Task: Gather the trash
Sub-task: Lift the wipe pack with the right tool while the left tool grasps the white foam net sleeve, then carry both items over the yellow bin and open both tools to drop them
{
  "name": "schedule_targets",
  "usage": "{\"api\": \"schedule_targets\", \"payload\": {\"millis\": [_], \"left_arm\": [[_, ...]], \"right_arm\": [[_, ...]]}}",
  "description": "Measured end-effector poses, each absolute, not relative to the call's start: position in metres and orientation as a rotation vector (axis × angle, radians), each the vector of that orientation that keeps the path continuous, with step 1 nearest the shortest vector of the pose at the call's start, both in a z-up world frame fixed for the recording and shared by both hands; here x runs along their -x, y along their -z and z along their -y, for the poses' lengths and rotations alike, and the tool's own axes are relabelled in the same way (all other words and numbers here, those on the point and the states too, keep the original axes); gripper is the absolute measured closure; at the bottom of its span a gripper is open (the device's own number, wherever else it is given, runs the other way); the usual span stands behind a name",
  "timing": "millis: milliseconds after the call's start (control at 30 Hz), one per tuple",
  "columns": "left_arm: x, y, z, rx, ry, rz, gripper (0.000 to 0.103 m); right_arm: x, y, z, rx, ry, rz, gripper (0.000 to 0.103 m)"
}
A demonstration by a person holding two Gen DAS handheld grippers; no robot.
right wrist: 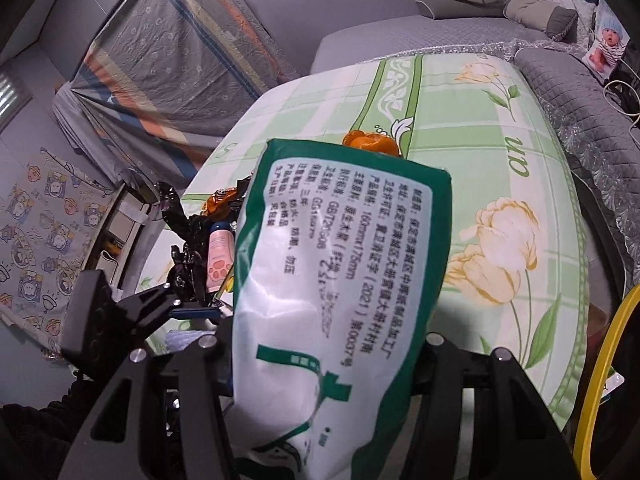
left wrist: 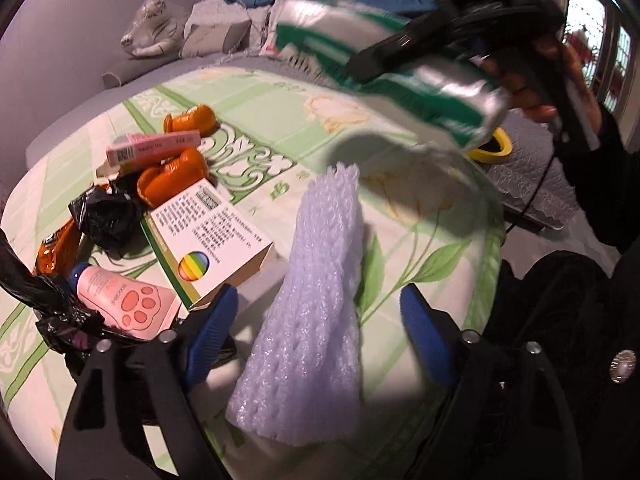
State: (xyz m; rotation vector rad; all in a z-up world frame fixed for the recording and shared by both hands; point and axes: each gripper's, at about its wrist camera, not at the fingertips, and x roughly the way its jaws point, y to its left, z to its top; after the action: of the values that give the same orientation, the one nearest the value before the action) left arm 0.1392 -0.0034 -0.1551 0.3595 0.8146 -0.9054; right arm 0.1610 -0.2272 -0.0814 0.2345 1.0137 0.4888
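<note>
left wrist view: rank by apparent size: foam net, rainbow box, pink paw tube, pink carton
1. foam net, though nearest the camera, so inflated
2. rainbow box
3. pink paw tube and pink carton: look alike, carton farther; not ranked

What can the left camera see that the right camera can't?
Only the left wrist view shows the white foam net between the open left gripper fingers, and the rainbow box. Only the right wrist view shows the striped sheet and baby photo. Both show the green-and-white wrapper held by the right gripper, the pink paw tube and orange peels.
</note>
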Motion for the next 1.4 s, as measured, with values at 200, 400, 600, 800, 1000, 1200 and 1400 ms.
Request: {"api": "schedule_targets", "payload": {"millis": [200,400,600,800,1000,1200,1400], "left_arm": [[-0.141,0.158,0.005,-0.367,0.904,-0.828,0.061],[-0.137,0.155,0.001,-0.346,0.889,-0.816,0.080],[-0.128,0.130,-0.010,-0.269,0.875,-0.746,0.081],[-0.119,0.084,-0.006,-0.202,0.717,-0.593,0.081],[-0.128,0.054,0.005,-0.093,0.581,-0.529,0.081],[-0.134,0.036,0.036,-0.083,0.535,-0.481,0.081],[-0.139,0.019,0.075,-0.092,0.567,-0.452,0.081]], "right_arm": [[-0.150,0.077,0.233,-0.251,-0.489,-0.996,0.051],[-0.141,0.074,0.238,-0.266,-0.482,-0.982,0.051],[-0.134,0.074,0.248,-0.307,-0.476,-0.966,0.051],[-0.125,0.064,0.261,-0.331,-0.463,-0.918,0.051],[-0.116,0.061,0.278,-0.368,-0.437,-0.888,0.051],[-0.105,0.056,0.300,-0.384,-0.365,-0.857,0.051],[-0.094,0.047,0.333,-0.412,-0.289,-0.805,0.051]]}}
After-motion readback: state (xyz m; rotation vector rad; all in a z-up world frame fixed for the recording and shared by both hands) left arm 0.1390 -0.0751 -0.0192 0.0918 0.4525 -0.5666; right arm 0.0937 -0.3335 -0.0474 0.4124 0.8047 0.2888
